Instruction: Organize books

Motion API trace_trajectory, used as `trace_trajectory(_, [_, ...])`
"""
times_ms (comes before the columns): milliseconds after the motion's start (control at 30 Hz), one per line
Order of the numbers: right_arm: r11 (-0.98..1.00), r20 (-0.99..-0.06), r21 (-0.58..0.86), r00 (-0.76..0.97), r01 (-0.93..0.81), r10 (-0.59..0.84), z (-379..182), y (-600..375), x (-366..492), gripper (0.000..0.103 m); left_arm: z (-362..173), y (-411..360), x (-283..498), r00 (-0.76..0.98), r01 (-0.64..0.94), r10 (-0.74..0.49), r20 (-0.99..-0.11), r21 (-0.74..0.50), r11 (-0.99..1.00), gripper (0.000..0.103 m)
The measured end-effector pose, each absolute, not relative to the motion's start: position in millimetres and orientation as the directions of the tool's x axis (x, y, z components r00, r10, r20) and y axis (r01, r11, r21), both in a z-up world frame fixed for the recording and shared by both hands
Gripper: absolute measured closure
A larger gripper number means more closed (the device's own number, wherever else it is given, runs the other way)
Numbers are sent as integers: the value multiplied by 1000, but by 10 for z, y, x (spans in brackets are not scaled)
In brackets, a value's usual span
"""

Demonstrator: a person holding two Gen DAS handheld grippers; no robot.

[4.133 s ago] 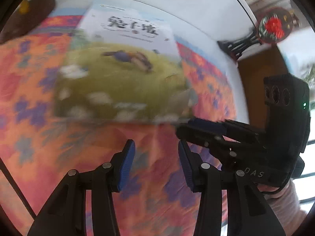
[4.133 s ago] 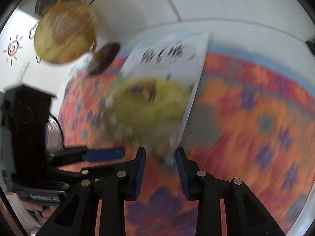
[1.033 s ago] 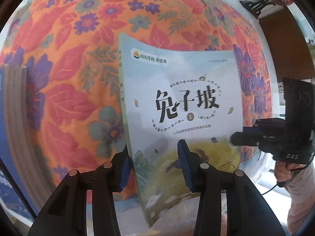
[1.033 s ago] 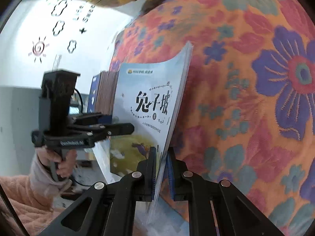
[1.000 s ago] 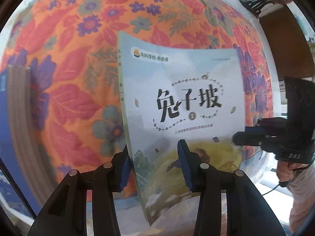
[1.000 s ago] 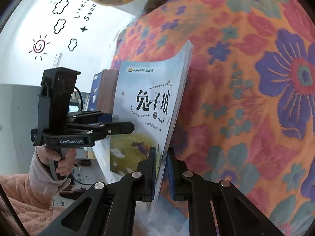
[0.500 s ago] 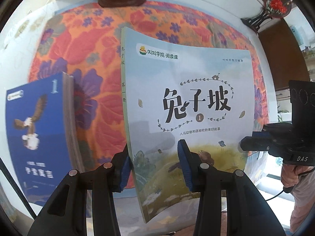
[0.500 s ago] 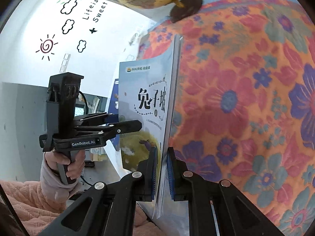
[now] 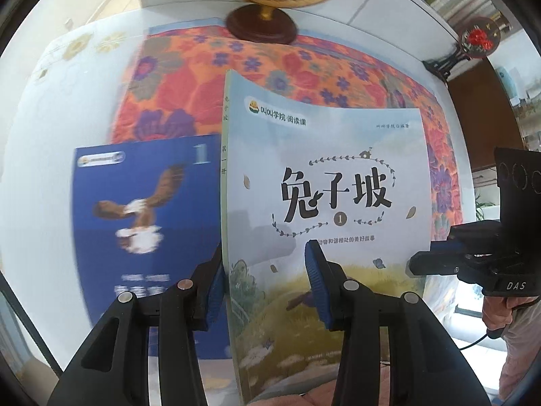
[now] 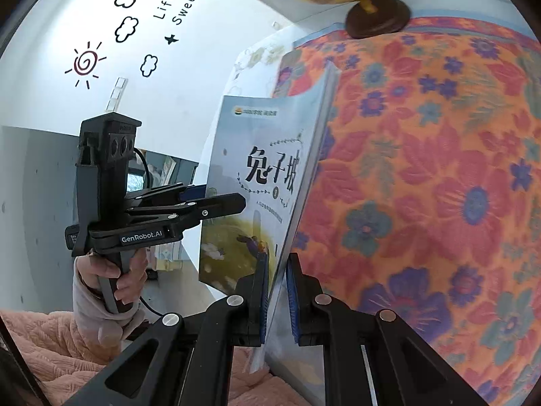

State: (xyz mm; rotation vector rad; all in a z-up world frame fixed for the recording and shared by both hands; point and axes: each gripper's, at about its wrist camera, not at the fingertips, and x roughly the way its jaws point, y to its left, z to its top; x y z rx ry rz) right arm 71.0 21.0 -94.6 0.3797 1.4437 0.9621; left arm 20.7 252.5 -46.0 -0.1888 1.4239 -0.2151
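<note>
Floral orange cloth [image 9: 304, 67] is covering the table, with a globe [image 9: 260, 27] standing at its far edge. Both grippers are carrying the pale picture book [image 9: 324, 203] upright above the cloth: the right gripper [image 10: 277, 294] is clenching its lower fore-edge corner, while the left gripper [image 9: 263, 277] is straddling the spine side, its pads lying against the book as far as can be told. A blue book [image 9: 142, 223] is already standing upright at the cloth's left edge, just beside the held one. Judging by this, one book is placed and the pale one is being brought alongside, not yet set down.
</note>
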Motion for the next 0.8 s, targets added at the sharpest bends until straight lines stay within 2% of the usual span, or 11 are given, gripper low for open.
trace_trajectory(333, [579, -646, 747, -153, -326, 748, -897, 878, 615, 91, -442, 3212, 87, 146, 5, -248, -958, -250, 968, 63])
trace_trajectory(800, [598, -651, 749, -151, -283, 744, -1005, 1337, 571, 91, -551, 3660, 53, 141, -7, -232, -962, -236, 972, 63])
